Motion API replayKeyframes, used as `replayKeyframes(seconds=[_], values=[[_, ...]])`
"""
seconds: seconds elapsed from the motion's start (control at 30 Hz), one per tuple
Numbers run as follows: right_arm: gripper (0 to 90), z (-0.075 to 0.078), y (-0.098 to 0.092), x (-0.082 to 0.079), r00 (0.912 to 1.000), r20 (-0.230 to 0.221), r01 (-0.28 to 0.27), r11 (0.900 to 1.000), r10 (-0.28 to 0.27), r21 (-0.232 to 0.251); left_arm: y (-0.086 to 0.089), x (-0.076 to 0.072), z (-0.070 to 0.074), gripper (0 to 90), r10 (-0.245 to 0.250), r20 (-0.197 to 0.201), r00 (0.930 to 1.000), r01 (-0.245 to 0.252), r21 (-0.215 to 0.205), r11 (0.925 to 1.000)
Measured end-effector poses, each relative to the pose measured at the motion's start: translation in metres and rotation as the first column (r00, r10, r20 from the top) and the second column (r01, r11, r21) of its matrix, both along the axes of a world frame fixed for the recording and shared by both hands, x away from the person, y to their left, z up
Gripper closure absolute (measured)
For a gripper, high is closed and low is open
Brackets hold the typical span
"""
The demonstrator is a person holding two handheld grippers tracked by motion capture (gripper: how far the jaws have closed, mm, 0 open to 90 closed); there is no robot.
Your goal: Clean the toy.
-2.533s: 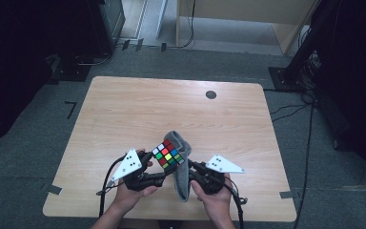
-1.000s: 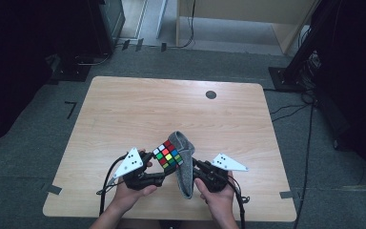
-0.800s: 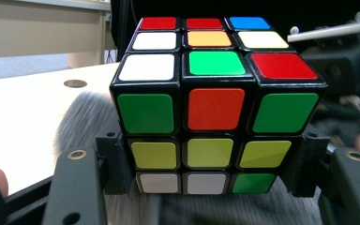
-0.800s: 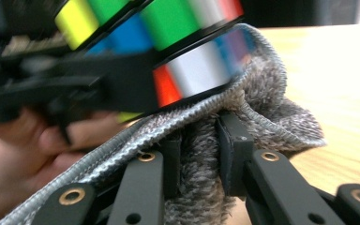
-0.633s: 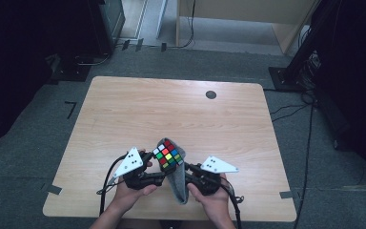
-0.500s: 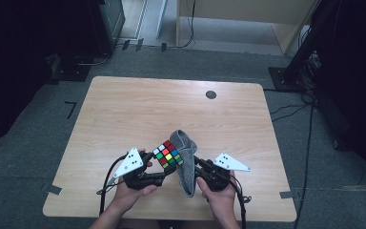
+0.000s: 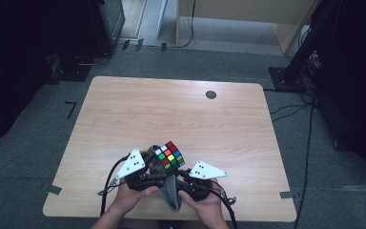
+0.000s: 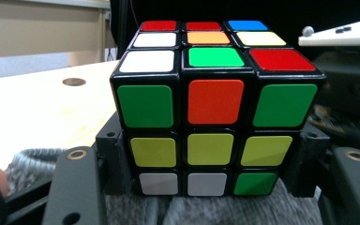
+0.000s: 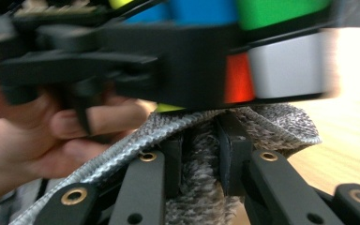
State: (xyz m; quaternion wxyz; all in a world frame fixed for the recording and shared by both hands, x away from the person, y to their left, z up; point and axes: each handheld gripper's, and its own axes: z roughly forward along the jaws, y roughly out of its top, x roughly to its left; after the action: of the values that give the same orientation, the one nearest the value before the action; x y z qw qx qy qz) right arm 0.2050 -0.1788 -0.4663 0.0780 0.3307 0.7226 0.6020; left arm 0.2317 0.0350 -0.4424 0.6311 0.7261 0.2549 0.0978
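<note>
L gripper [image 7: 148, 174] jaws clamp the cube [image 8: 214, 110]; R gripper [image 9: 200, 157] jaws pinch the cloth [image 9: 267, 123]. Cloth's gone from beside the cube to under it vs 0.5 s ago, so prob wiping the bottom imo.

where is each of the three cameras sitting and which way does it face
High view: above the person's side, looking forward and down on the table; forearms, both hands show.
Left gripper view: rides the left gripper, looking along its jaws at the cube.
Right gripper view: rides the right gripper, looking at the grey cloth; the other hand shows.
All share cube and cloth.
</note>
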Motion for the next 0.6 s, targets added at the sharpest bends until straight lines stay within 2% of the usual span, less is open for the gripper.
replayKeyframes(seconds=[0.1,0.17,0.2,0.23,0.3,0.33,0.37,0.4,0.43,0.5,0.57,0.6], values=[[76.1,0.004,-0.02,0.006,0.9955,-0.006,0.095,0.994,-0.094,0.045,0.004,0.001,0.002,34.0,0.009,0.003,1.0,-0.009,-0.008,0.9999],[76.5,0.005,-0.036,0.01,0.9865,-0.028,0.163,0.981,-0.161,0.101,0.005,0.002,0.003,34.0,0.014,-0.002,0.9999,-0.014,-0.009,0.9999],[76.5,0.006,-0.041,0.011,0.9837,-0.033,0.179,0.976,-0.177,0.125,0.005,0.002,0.002,34.0,0.014,-0.003,0.9999,-0.014,-0.008,0.9999],[76.5,0.006,-0.042,0.011,0.9842,-0.038,0.177,0.975,-0.173,0.137,0.004,0.002,0.002,34.0,0.01,-0.004,0.9999,-0.01,-0.009,0.9999],[76.4,0.004,-0.036,0.011,0.9888,-0.047,0.147,0.981,-0.142,0.125,0.003,0.001,0.001,34.0,0.0,-0.006,1.0,0.0,-0.013,0.9999],[76.2,-0.001,-0.023,0.01,0.9952,-0.068,0.078,0.991,-0.071,0.108,0.0,0.001,0.0,34.0,-0.008,-0.004,1.0,0.008,-0.003,1.0],[76.2,-0.001,-0.023,0.01,0.9952,-0.068,0.078,0.991,-0.071,0.108,0.0,0.001,0.0,34.0,-0.008,-0.004,1.0,0.008,-0.003,1.0],[76.2,-0.004,-0.011,0.007,0.9978,-0.063,0.023,0.996,-0.018,0.085,-0.001,0.0,0.0,34.0,-0.01,-0.001,1.0,0.01,0.005,0.9999],[76.2,-0.004,-0.011,0.007,0.9978,-0.063,0.023,0.996,-0.018,0.085,-0.001,0.0,-0.001,34.0,-0.011,0.0,0.9999,0.011,0.011,0.9999],[76.3,-0.002,-0.01,0.005,0.9985,-0.037,0.041,0.998,-0.04,0.045,0.0,0.001,-0.001,34.0,-0.009,-0.003,1.0,0.009,0.004,0.9999],[76.6,0.001,-0.021,0.009,0.9944,-0.045,0.099,0.993,-0.096,0.059,0.002,0.002,0.0,34.0,-0.006,-0.004,1.0,0.006,0.0,1.0],[76.7,0.002,-0.03,0.011,0.9899,-0.056,0.134,0.988,-0.13,0.078,0.003,0.002,0.0,34.0,-0.006,-0.005,1.0,0.006,0.0,1.0]])
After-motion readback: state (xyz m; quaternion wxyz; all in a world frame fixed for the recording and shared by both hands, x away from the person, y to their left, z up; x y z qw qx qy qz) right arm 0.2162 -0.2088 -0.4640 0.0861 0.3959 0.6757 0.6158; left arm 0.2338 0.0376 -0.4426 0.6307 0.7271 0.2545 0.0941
